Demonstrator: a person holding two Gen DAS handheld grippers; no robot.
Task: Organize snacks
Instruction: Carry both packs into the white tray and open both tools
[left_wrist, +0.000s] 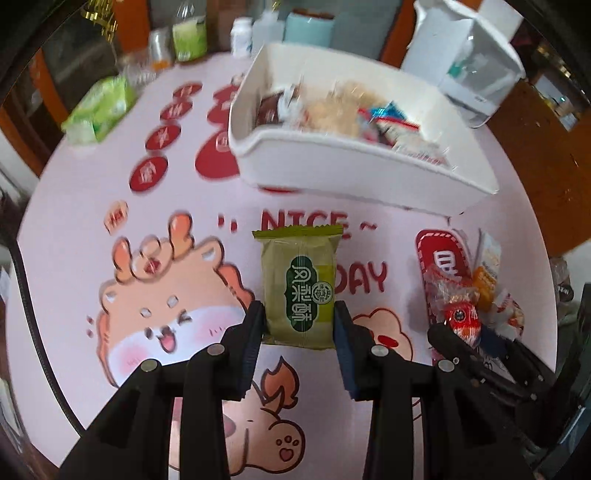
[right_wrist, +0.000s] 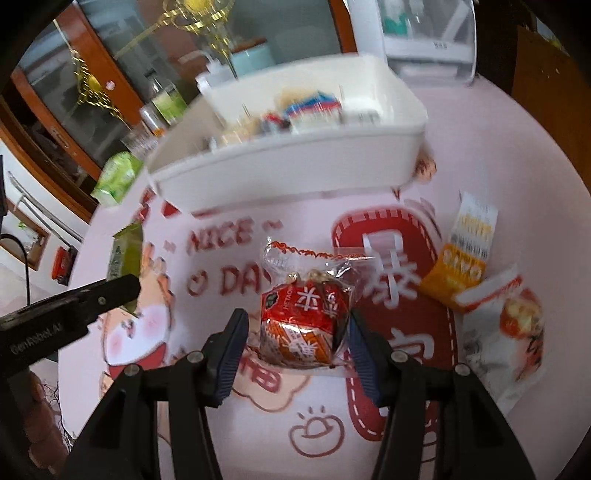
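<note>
1. Left wrist view: the left gripper (left_wrist: 298, 325) is clamping its jaws on the lower part of a green snack packet (left_wrist: 298, 286), one pad pressing each side edge, and the packet's crimped top is sticking out ahead of the jaws.
2. Beyond the packet a white bin (left_wrist: 354, 162) is sitting on the table (left_wrist: 74, 229), which is covered in a pink cartoon cloth; the bin is already holding a jumble of wrapped snacks, blurred here.
3. To the right of the jaws the right gripper (left_wrist: 476, 332) is showing with a red snack pack (left_wrist: 461, 321) at its tips, and a few loose packets are lying just past it, among them an orange packet (left_wrist: 484, 284).
4. Far to the left of the jaws a light green pack (left_wrist: 99, 110) is lying near the table's edge.
5. Right wrist view: the right gripper (right_wrist: 295, 332) is gripping the red snack pack (right_wrist: 303, 325) in its clear wrapper; the right pad is pressing the pack's side, while the left pad seems only to be meeting the loose wrapper edge.
6. Ahead of the jaws the white bin (right_wrist: 280, 162) is standing well apart from the pack.
7. To the right of the jaws the orange packet (right_wrist: 452, 273) and a white and orange packet (right_wrist: 506, 328) are lying on the table (right_wrist: 498, 147).
8. To the left, the left gripper (right_wrist: 122, 288) is holding the green snack packet (right_wrist: 125, 254).
</note>
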